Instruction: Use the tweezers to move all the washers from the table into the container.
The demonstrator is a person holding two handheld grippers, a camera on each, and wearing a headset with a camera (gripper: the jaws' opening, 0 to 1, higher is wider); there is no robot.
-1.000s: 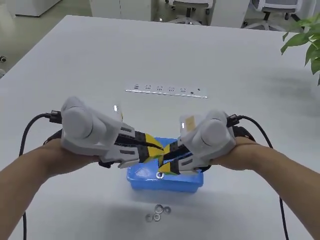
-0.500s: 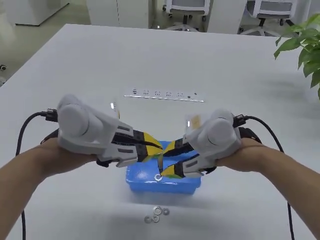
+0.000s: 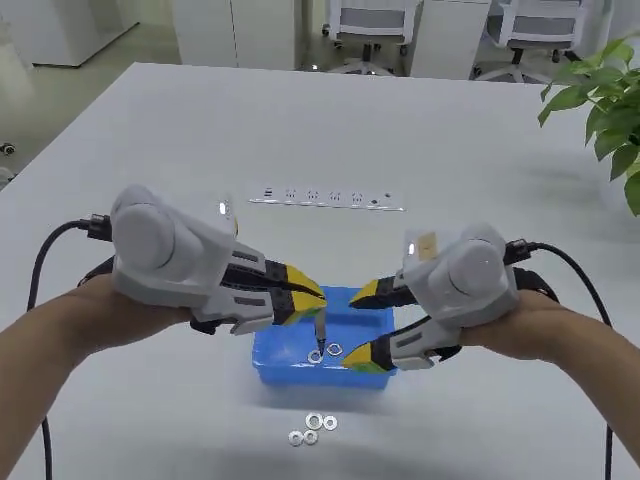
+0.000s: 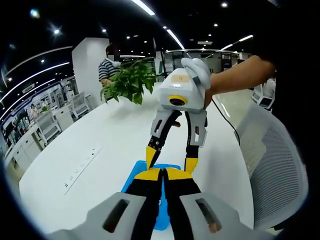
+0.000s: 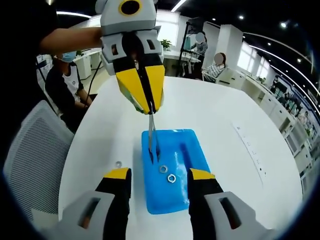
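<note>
A blue container (image 3: 300, 372) sits on the white table between my two grippers. Two washers (image 3: 334, 350) lie inside it, also seen in the right gripper view as washers (image 5: 172, 178) on the container (image 5: 180, 195) floor. A small cluster of washers (image 3: 312, 430) lies on the table just in front of the container. My left gripper (image 3: 315, 300) is shut on slim tweezers (image 3: 320, 330), whose tips point down into the container; the tweezers (image 5: 151, 132) hang from the left gripper (image 5: 150, 107). My right gripper (image 3: 362, 328) stands open beside them, holding nothing.
A white power strip (image 3: 325, 198) lies on the table behind the container. A green plant (image 3: 600, 100) stands at the right edge, and office chairs (image 3: 370, 20) are beyond the far edge. One loose washer (image 5: 118, 164) lies left of the container.
My right gripper has opened and drawn back to the right, away from the tweezers. A second washer now lies in the container. The left gripper has held its place.
</note>
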